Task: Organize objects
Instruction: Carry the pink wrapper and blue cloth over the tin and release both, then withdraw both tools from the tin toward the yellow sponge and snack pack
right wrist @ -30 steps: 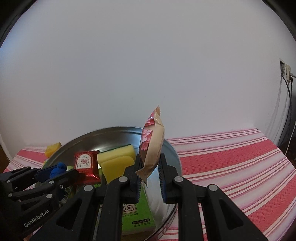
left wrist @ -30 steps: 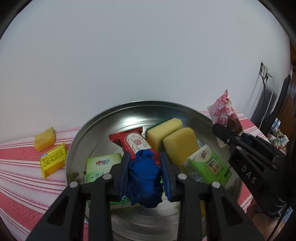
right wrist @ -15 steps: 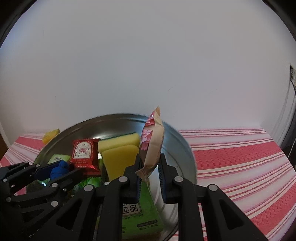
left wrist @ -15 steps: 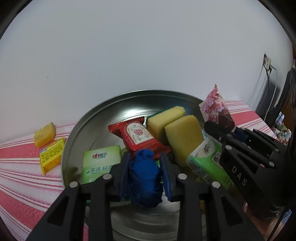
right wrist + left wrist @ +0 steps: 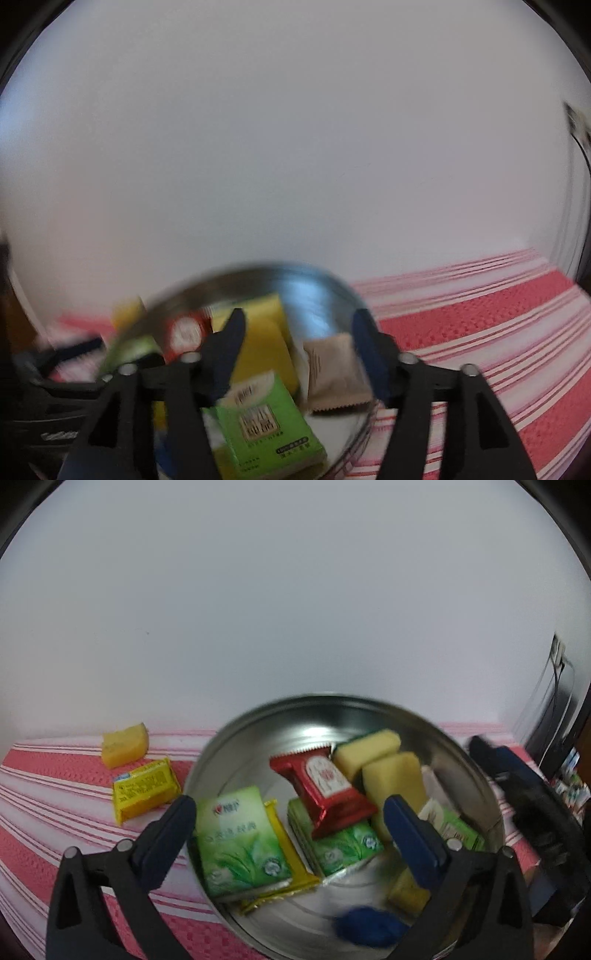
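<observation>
My left gripper (image 5: 288, 808) has its jaws opening wide over the round metal basin (image 5: 325, 712), with nothing between them. The blue cloth ball (image 5: 369, 928) lies blurred in the basin's near part, free of the fingers. My right gripper (image 5: 299, 321) is also opening, and the snack packet (image 5: 336, 373) lies brown side up in the basin (image 5: 332, 282), below its fingers and untouched. The basin also holds a red packet (image 5: 325, 790), two yellow sponges (image 5: 395, 782) and green tissue packs (image 5: 236, 838).
On the red-and-white striped cloth (image 5: 55, 812), left of the basin, lie a yellow sponge piece (image 5: 125, 744) and a yellow packet (image 5: 144, 794). The right gripper's body (image 5: 535, 812) stands by the basin's right rim. A white wall rises behind. Striped cloth (image 5: 480, 332) stretches right of the basin.
Both grippers went from shut to open. The blue cloth ball fell from the left gripper into the basin. The snack packet dropped from the right gripper and now lies flat inside.
</observation>
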